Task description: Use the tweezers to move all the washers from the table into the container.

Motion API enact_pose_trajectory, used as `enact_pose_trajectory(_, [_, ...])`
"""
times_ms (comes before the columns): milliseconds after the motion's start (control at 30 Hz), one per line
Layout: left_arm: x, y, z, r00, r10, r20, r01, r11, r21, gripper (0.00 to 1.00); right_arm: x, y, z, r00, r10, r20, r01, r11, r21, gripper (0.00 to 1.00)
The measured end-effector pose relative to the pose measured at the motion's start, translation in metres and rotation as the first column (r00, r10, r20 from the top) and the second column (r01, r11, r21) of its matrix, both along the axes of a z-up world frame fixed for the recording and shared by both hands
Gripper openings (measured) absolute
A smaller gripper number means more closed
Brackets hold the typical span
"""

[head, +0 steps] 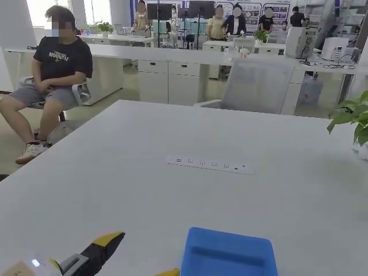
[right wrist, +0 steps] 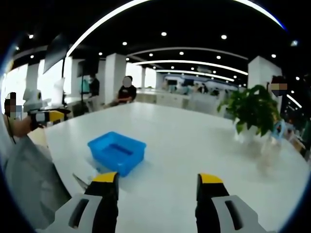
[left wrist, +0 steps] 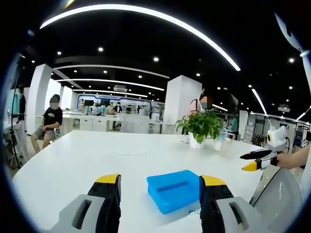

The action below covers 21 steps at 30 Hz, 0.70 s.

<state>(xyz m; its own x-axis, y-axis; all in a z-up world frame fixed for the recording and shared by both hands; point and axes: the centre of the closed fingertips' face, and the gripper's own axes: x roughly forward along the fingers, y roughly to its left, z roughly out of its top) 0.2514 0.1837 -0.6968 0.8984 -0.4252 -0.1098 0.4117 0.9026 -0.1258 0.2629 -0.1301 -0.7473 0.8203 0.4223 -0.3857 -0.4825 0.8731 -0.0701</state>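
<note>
In the head view, the left gripper [head: 141, 256] enters at the lower left, its yellow-tipped jaws spread wide with nothing between them. To its right, at the bottom centre, the blue container [head: 230, 253] sits open side up on the white table [head: 172, 195], its long axis running left to right across the frame. A power strip [head: 210, 165] lies mid-table beyond it.

The left gripper view puts the container at lower centre, between this gripper's 2 widely parted, empty jaws. Its long axis slants from lower left up to the right. A few tiny washers [left wrist: 194, 211] lie on the table just beside its lower right corner. They are too small to count. At the right edge the right gripper [left wrist: 249, 161] hangs above the table, well apart from the container. Its yellow tips point left with a narrow gap, and I cannot tell whether they grip anything.

The right gripper view settles that: its 2 jaws stand wide apart and empty. The container sits at centre left. Below and left of it lies a thin dark pointed tool [right wrist: 79, 180], tip toward the upper left; it is too small to tell whether these are the tweezers. A potted plant [right wrist: 252, 111] stands at the right.
</note>
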Motion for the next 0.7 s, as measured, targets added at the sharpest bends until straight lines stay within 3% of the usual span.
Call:
enact_pose_trajectory(67, [-0.002, -0.005, 0.007, 0.999, -0.024, 0.022, 0.025, 0.999, -0.043, 0.67, 0.0, 0.0, -0.001, 1.0, 0.002, -0.005, -0.002, 1.0, 0.005, 0.62])
enact_pose_trajectory(167, [-0.003, -0.007, 0.002, 0.999, -0.033, -0.002, 0.033, 0.999, -0.008, 0.66, -0.001, -0.001, -0.003, 1.0, 0.003, -0.022, -0.003, 1.0, 0.005, 0.62])
enact_pose_trajectory(267, [-0.004, -0.011, 0.0, 0.998, -0.058, -0.018, 0.058, 0.998, -0.021, 0.64, -0.003, -0.002, -0.005, 0.999, 0.002, -0.046, -0.003, 1.0, -0.013, 0.6])
enact_pose_trajectory(333, [-0.002, -0.013, -0.004, 0.996, -0.071, -0.049, 0.07, 0.997, -0.023, 0.62, -0.005, 0.001, -0.006, 0.996, 0.026, -0.082, -0.027, 1.0, -0.006, 0.57])
enact_pose_trajectory(367, [-0.003, -0.016, -0.01, 0.991, -0.097, -0.088, 0.095, 0.995, -0.025, 0.62, -0.006, 0.003, -0.007, 0.994, 0.041, -0.102, -0.04, 0.999, 0.005, 0.54])
enact_pose_trajectory(433, [-0.005, -0.018, -0.02, 0.982, -0.122, -0.142, 0.126, 0.992, 0.015, 0.61, -0.005, 0.007, -0.003, 0.992, 0.073, -0.103, -0.072, 0.997, 0.009, 0.46])
enact_pose_trajectory(500, [-0.007, -0.022, -0.026, 0.972, -0.158, -0.176, 0.169, 0.984, 0.049, 0.55, -0.003, 0.015, 0.003, 0.988, 0.108, -0.11, -0.107, 0.994, 0.011, 0.41])
enact_pose_trajectory(600, [-0.007, -0.031, -0.028, 0.955, -0.202, -0.215, 0.211, 0.977, 0.021, 0.46, -0.001, 0.034, 0.008, 0.976, 0.189, -0.112, -0.189, 0.982, 0.012, 0.37])
enact_pose_trajectory(633, [-0.008, -0.035, -0.03, 0.945, -0.227, -0.235, 0.235, 0.972, 0.005, 0.46, -0.002, 0.044, 0.008, 0.966, 0.23, -0.121, -0.229, 0.973, 0.019, 0.34])
enact_pose_trajectory(700, [-0.006, -0.038, -0.031, 0.937, -0.245, -0.248, 0.254, 0.967, 0.005, 0.42, -0.004, 0.061, 0.007, 0.948, 0.29, -0.129, -0.288, 0.957, 0.035, 0.3])
